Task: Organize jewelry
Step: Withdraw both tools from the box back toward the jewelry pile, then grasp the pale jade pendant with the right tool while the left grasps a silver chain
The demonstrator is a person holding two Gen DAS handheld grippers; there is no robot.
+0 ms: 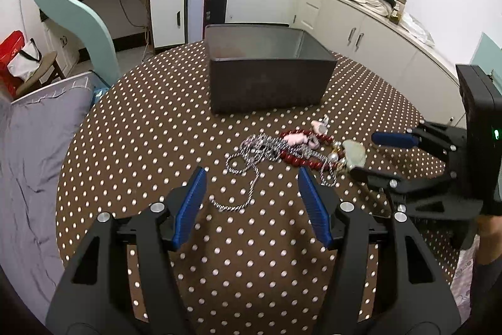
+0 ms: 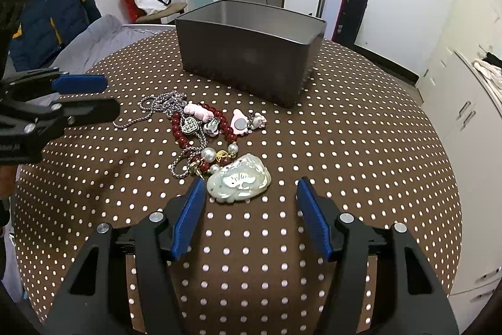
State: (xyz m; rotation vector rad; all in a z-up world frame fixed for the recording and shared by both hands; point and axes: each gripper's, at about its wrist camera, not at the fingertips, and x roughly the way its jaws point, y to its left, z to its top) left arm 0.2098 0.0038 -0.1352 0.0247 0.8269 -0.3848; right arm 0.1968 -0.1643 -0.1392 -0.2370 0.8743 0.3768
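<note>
A tangle of jewelry lies on the brown dotted table: a pale jade pendant (image 2: 240,182) (image 1: 356,153), a red bead bracelet (image 2: 177,131) (image 1: 295,159), a silver twisted chain (image 2: 157,105) (image 1: 248,153) and small pink charms (image 2: 197,110). Behind it stands an open grey box (image 2: 248,65) (image 1: 266,83). My right gripper (image 2: 251,181) (image 1: 365,153) is open over the pendant, which sits near its left finger without being pressed. My left gripper (image 1: 251,175) (image 2: 108,98) is open above the chain's near loop, and its pads touch nothing.
The round table (image 2: 345,162) drops off on all sides. A grey bed cover (image 1: 34,146) lies to the left of it and white cabinets (image 1: 392,52) stand to the right. A hand and sleeve (image 1: 489,244) show at the right edge of the left wrist view.
</note>
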